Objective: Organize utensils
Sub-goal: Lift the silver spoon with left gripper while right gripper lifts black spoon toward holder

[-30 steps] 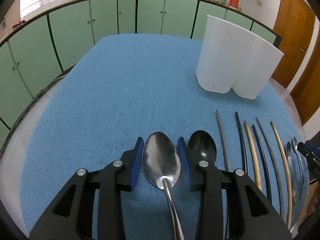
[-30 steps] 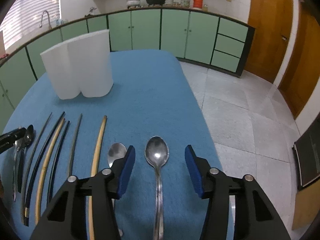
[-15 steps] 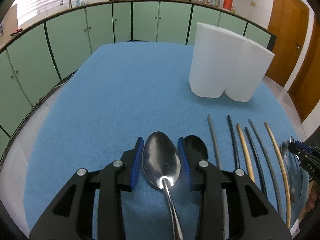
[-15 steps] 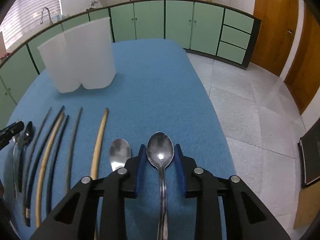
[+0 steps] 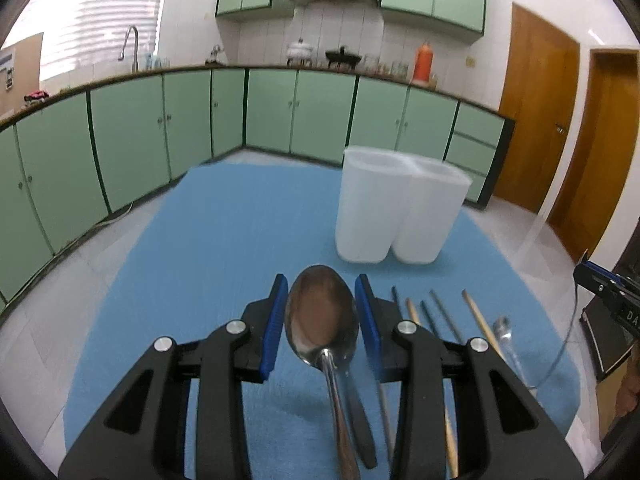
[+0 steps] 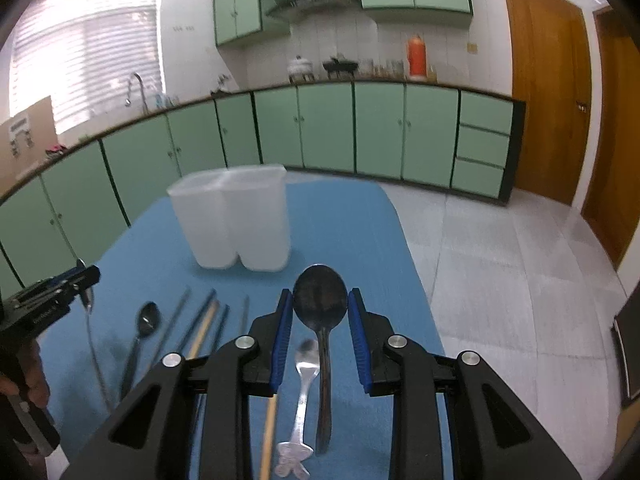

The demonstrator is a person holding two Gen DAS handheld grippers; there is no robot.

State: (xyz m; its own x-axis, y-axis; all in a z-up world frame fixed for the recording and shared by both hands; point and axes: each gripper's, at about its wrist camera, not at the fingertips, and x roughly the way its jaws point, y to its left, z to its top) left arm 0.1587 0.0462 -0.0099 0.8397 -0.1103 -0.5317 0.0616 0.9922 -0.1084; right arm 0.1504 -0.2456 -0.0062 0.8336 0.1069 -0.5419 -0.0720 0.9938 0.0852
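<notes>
My left gripper [image 5: 321, 285] is shut on the bowl of a large metal spoon [image 5: 322, 320], held clear above the blue mat [image 5: 192, 264]. The right gripper [image 6: 320, 297] is shut on a second metal spoon [image 6: 320, 304], also lifted, its handle hanging back beneath the jaws. Ahead of both stands the white two-compartment holder [image 5: 400, 216] [image 6: 236, 220], upright. On the mat lie several chopsticks [image 6: 208, 320] [image 5: 440, 312], a black spoon [image 6: 148, 318] and a small metal spoon [image 6: 306, 360] [image 5: 505, 332]. Each gripper shows at the other view's edge: the left gripper [image 6: 56, 292], the right gripper [image 5: 600, 284].
The blue mat covers a table whose right edge [image 6: 416, 280] drops to a tiled floor. Green cabinets [image 5: 280, 116] line the far wall, and wooden doors [image 6: 548, 92] stand at the right. A hand [image 6: 24, 372] holds the left gripper's grip.
The right gripper's jaws closed on the spoon that lay between them. Both grippers then rose and tilted up with their spoons, so the utensils on the mat now look smaller and lower.
</notes>
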